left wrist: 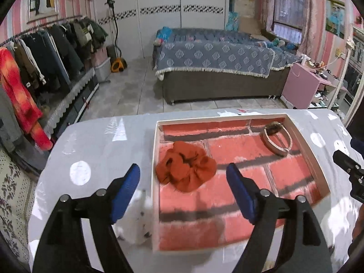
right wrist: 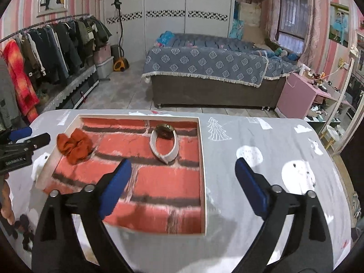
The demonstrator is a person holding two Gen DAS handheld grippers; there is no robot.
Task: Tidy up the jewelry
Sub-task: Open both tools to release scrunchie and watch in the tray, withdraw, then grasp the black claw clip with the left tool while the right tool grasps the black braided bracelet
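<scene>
A table (right wrist: 261, 159) under a grey cloth with white trees and round white shapes, set in a bedroom with pink striped walls. Behind it, a bed with a blue flowered cover (right wrist: 204, 66), a long rail of hanging coats and clothes (right wrist: 56, 45) on the left, a tall white wardrobe (right wrist: 168, 4) at the back, a small pink cabinet (right wrist: 295, 95) on the right beside the bed. On the table, a shallow white-edged tray with a red brick pattern inside (left wrist: 155, 159). In the tray near its left wall, a soft orange cloth hair scrunchie (left wrist: 185, 167), bunched and wrinkly. Farther back and to the right, well apart from the scrunchie, a pale loop-shaped band with a dark brown lump at its top (left wrist: 278, 140), lying flat. Left gripper with blue pads (left wrist: 182, 173) low over the tray's left edge, jaws spread wide and holding nothing, the scrunchie just ahead between them. Right gripper with blue pads (right wrist: 183, 167) over the tray's right edge, jaws spread wide too, empty.
</scene>
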